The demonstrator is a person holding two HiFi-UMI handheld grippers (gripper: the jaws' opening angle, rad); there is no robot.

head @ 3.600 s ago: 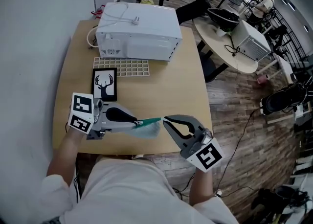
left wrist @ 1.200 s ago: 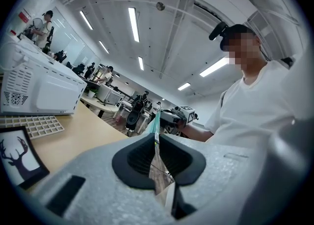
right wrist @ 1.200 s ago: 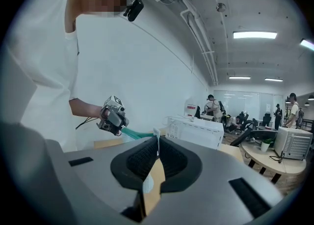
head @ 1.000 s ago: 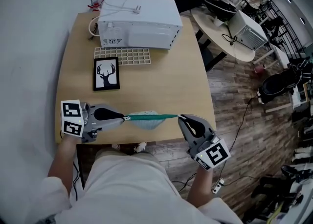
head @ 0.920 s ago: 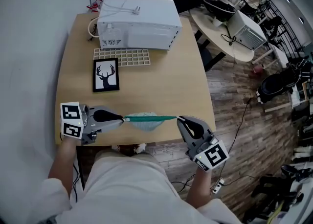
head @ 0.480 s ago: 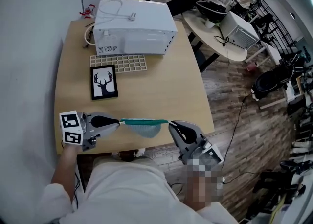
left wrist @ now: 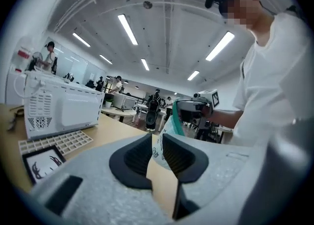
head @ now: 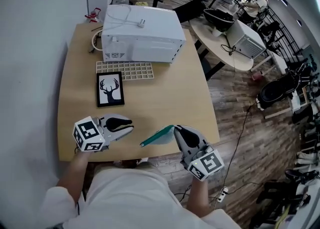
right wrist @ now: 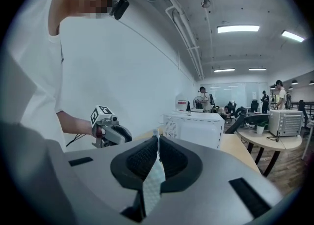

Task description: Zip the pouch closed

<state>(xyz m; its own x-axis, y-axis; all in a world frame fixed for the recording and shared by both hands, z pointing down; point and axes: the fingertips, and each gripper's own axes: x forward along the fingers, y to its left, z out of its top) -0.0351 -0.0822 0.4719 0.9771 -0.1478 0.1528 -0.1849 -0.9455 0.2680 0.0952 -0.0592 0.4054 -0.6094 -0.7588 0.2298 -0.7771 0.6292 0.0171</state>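
- Head view: the right gripper (head: 175,129) grips one end of the teal pouch (head: 157,136) over the near edge of the table (head: 165,88). The pouch slants toward the left gripper (head: 131,123), which is apart from it.
- Left gripper view: the jaws stand narrowly apart, having just been opening, with nothing between them. The pouch hangs beyond the gap, from the right gripper.
- Right gripper view: the jaws are closed on the pouch's edge, and its fabric runs down between the pads.
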